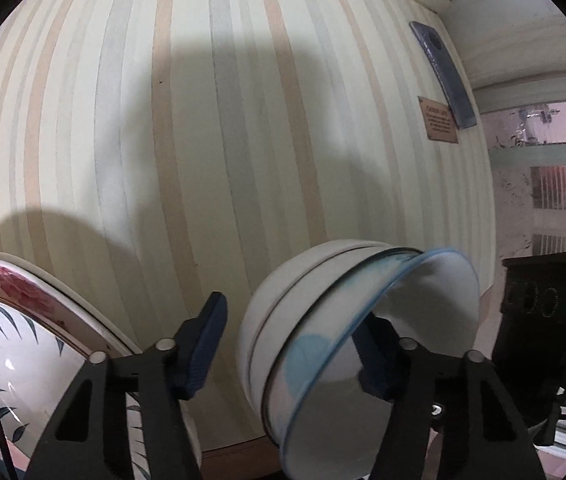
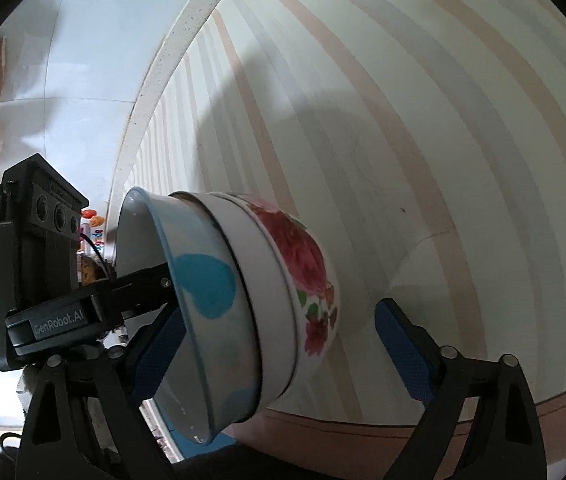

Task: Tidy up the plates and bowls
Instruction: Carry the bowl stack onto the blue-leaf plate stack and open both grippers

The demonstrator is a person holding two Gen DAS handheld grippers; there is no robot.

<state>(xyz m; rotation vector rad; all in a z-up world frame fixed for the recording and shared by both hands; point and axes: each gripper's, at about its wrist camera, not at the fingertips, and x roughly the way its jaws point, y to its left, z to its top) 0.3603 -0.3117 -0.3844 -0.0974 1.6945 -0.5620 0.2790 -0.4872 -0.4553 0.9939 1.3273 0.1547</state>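
A stack of nested bowls stands on the striped tabletop (image 1: pixel 243 140). The top one is a blue-rimmed bowl with blue spots (image 1: pixel 363 344); it also shows in the right wrist view (image 2: pixel 203 288) above a white bowl and a red-flowered bowl (image 2: pixel 307 272). My left gripper (image 1: pixel 291 344) is open, its right finger inside the blue-rimmed bowl and its left finger outside the stack. My right gripper (image 2: pixel 279 348) is open around the stack without clamping it. A leaf-and-flower patterned plate (image 1: pixel 11 344) lies at the lower left of the left wrist view.
A small brown plaque (image 1: pixel 439 120) and a grey-blue flat object (image 1: pixel 443 72) lie at the far right of the table. The other gripper's black body shows at the right (image 1: pixel 543 320) and at the left in the right wrist view (image 2: pixel 39 240). The table's white edge (image 2: pixel 163 60) borders a tiled floor.
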